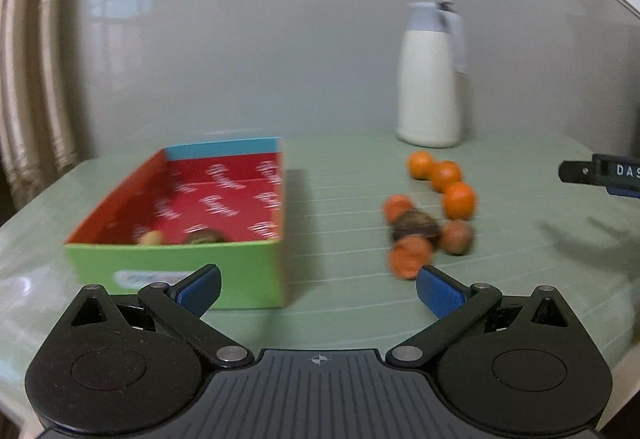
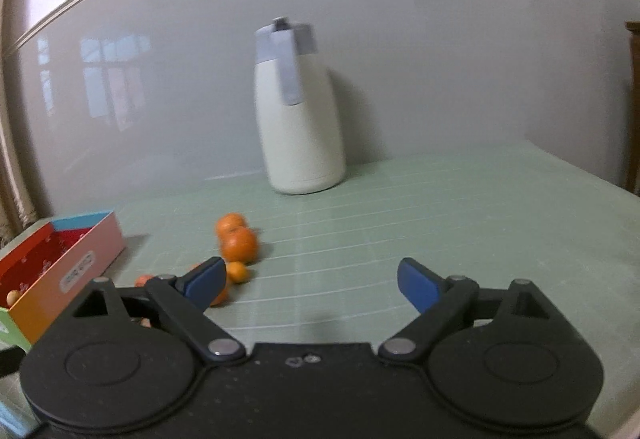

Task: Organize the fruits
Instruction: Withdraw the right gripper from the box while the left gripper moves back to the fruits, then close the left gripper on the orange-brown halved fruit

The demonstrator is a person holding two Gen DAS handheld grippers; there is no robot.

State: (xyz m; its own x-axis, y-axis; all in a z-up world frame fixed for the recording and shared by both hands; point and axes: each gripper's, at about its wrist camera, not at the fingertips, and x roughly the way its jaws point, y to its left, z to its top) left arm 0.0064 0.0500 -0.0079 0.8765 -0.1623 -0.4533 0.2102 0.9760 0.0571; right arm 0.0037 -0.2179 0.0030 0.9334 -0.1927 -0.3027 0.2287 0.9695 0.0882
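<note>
Your left gripper (image 1: 318, 285) is black with blue pads (image 1: 438, 293), and your right gripper (image 2: 310, 281) is black with blue pads (image 2: 416, 285) too. The table (image 1: 520, 279) you work on is pale green with thin white lines. The box (image 1: 180, 239) is red inside with white writing all over, green on the front, with a blue strip at the far end. From your right camera its side looks pink and orange. The round fruits (image 1: 460, 201) are bright orange. One fruit (image 1: 416, 225) among them is dark brown. The jug (image 2: 300, 119) is creamy white with a grey-blue lid and handle. The wall (image 2: 440, 59) is plain grey.
</note>
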